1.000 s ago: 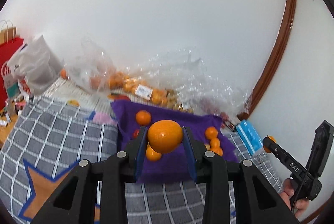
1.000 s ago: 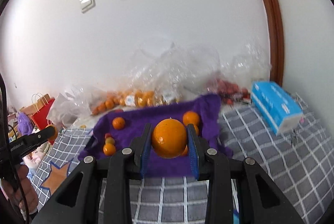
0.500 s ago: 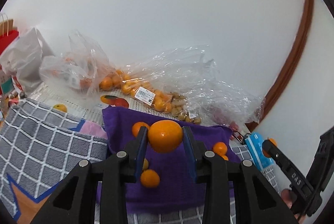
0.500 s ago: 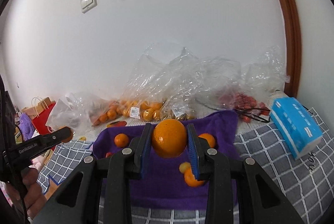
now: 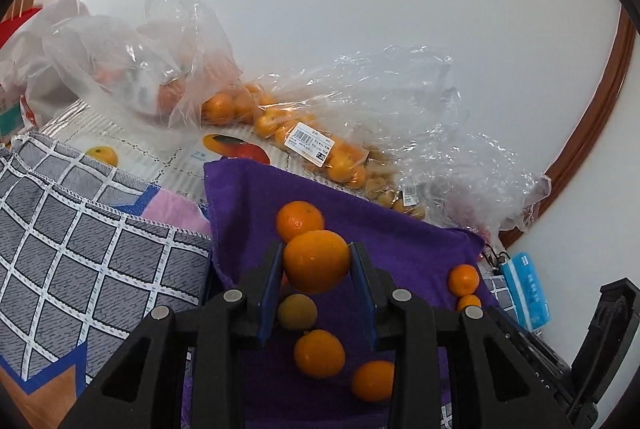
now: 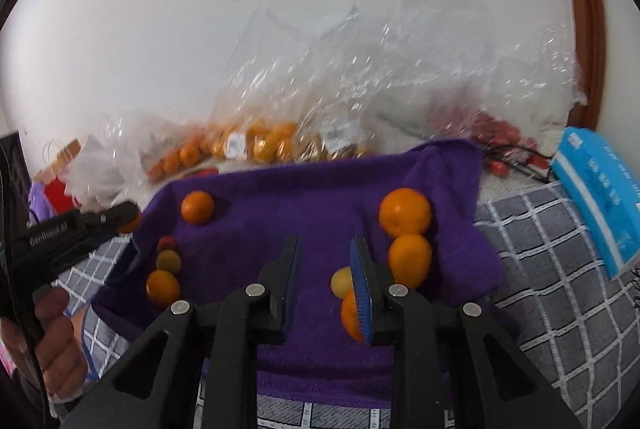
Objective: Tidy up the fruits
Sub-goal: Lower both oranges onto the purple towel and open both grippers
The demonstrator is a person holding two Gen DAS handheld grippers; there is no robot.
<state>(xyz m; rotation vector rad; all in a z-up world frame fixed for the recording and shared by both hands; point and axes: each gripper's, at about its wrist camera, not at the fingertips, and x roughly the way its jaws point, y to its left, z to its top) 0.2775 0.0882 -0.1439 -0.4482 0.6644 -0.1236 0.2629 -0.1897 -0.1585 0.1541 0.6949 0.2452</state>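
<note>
Orange (image 5: 316,261) pinched in the left claw (image 5: 316,261), the blue pads pressing its two flanks, hangs over the near half of the purple towel (image 5: 400,241) spread on a checked blanket (image 5: 100,249). Below and behind it in the left wrist view lie loose fruit: a second orange (image 5: 300,221) just beyond, a small dull-yellow fruit (image 5: 297,311) and two more oranges nearer the camera. Clear bags of fruit (image 5: 320,145) are heaped along the wall. The held fruit looks firm and fairly light, its peel smooth enough to slip, so a hold across the widest part, as here, seems the safest. It will probably roll when set down unless nestled against its neighbours. From the right wrist view, the right claw (image 6: 325,257) carries nothing. Its jaws have just been closing and stand drawn in to their narrowest, a slit left between the pads and only towel (image 6: 280,197) seen through it. To its right two oranges (image 6: 405,211) sit touching, one behind the other. A pale yellow fruit (image 6: 340,281) and another orange lie partly hidden by the right pad. Across the cloth a lone mandarin (image 6: 197,207) and a short row of three small fruit (image 6: 168,261) wait near the left edge, where a hand (image 6: 52,333) grips the other tool. A blue tissue pack (image 6: 596,197) lies well off the towel.
</note>
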